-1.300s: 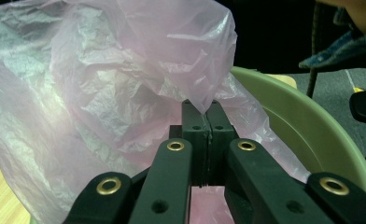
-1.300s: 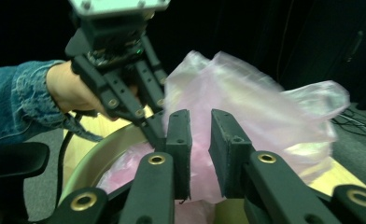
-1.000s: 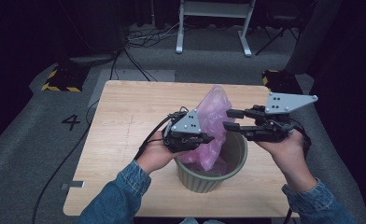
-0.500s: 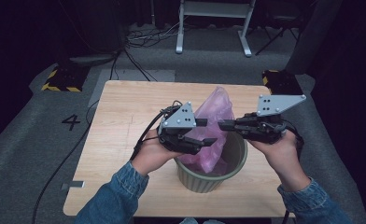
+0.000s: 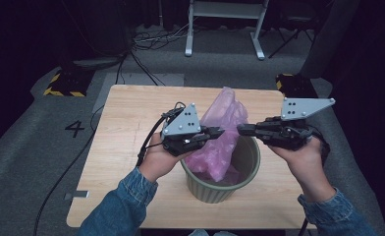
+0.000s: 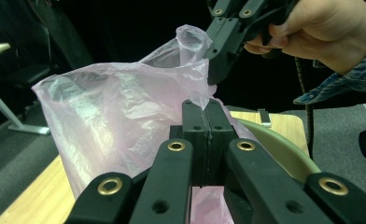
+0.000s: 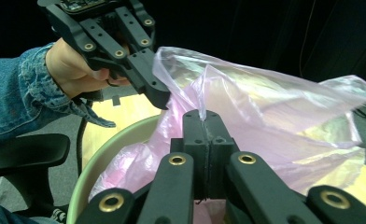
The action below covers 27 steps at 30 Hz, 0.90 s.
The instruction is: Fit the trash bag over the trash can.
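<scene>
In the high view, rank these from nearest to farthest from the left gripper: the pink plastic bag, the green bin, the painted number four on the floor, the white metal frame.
From the left gripper:
1. Pink plastic bag, pinched in its shut jaws.
2. Round green bin, just below and right.
3. Painted number four, on the grey floor to the left.
4. White metal frame, far back past the table.

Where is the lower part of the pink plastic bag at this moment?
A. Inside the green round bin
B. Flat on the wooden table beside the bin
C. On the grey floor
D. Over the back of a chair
A: in the high view the pink plastic bag hangs down into the green round bin, while both grippers pinch its upper edge.
</scene>
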Available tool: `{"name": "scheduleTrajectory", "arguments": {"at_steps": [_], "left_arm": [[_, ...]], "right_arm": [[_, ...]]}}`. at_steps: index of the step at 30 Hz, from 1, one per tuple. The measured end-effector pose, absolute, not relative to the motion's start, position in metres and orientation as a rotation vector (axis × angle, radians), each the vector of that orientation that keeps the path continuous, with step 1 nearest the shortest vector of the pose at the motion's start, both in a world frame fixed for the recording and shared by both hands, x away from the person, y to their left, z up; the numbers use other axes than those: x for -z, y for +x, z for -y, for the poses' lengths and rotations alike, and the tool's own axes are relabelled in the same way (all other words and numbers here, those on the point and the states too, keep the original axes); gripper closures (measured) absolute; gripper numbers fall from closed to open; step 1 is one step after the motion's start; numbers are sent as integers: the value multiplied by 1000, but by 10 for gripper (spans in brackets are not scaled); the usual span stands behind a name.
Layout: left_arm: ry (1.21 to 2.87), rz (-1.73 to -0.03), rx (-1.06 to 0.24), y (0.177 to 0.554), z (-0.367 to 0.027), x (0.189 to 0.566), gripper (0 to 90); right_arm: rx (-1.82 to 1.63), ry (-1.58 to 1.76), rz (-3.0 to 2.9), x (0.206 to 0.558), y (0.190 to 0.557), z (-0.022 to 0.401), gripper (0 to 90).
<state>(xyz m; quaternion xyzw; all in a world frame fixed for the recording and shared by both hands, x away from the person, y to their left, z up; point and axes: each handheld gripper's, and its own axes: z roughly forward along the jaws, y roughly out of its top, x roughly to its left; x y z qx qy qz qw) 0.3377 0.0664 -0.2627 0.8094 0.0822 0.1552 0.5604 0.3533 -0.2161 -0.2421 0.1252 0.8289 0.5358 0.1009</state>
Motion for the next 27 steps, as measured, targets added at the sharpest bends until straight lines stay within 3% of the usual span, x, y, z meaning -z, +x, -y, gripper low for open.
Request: {"name": "scheduleTrajectory", "arguments": {"at_steps": [7,27], "left_arm": [[1907,-193,-380,336,-79,262,898],[1824,-173,-373,323,-162,268,897]], "right_arm": [[-1573,405,-2420,238,354,228,899],[-1510,639,-2332,240,359,304,900]]}}
